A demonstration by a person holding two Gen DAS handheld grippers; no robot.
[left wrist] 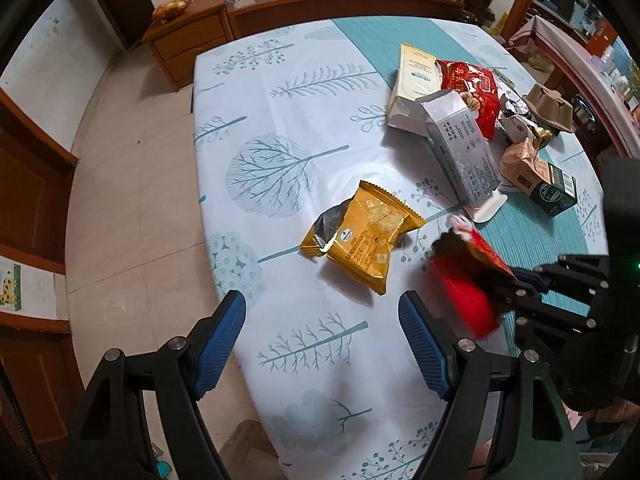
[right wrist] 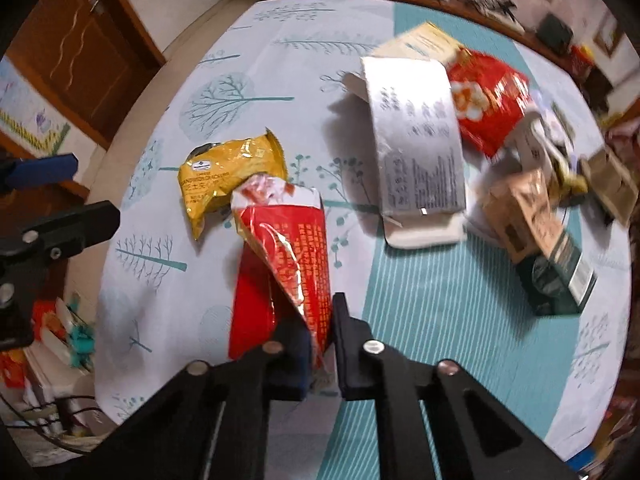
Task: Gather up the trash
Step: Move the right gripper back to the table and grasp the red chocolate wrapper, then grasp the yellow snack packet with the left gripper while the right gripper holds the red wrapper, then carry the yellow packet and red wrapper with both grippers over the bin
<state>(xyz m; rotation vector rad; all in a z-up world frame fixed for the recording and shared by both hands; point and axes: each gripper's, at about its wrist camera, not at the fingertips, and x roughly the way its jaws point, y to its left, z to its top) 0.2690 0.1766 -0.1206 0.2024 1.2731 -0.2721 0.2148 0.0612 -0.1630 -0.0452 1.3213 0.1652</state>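
Landmark: the yellow cracker packet [left wrist: 362,236], lying flat on the table [left wrist: 280,92] with its torn end toward the table's left edge; every place below is told from it.
Left gripper [left wrist: 322,344]: blue-padded fingers [left wrist: 222,344] stand wide apart with nothing between them, hanging over the cloth on the near side of the yellow cracker packet, not touching it.
Right gripper [right wrist: 320,344]: fingers closed on the lower end of the red wrapper [right wrist: 288,252], which sticks up and out from between them.
Red wrapper: crumpled, red with a foil lining and a white-and-red top edge; in the right wrist view its tip overlaps the near corner of the yellow cracker packet, though the blur leaves it unclear whether the two touch. In the left wrist view it sits just to the right of the packet.
Silver box [left wrist: 460,148]: a long carton with an open flap, beyond and to the right of the yellow cracker packet, well apart from it.
Cream box [left wrist: 416,80]: farther off than the silver box, partly under its far end.
Red bag [left wrist: 472,92]: beside the cream box, on the side away from the yellow cracker packet.
Green-and-tan carton [left wrist: 548,188]: far right of the yellow cracker packet, past the silver box, lying on its side.
Table cover: pale cloth with teal tree prints under the packet, a teal striped band to its right.
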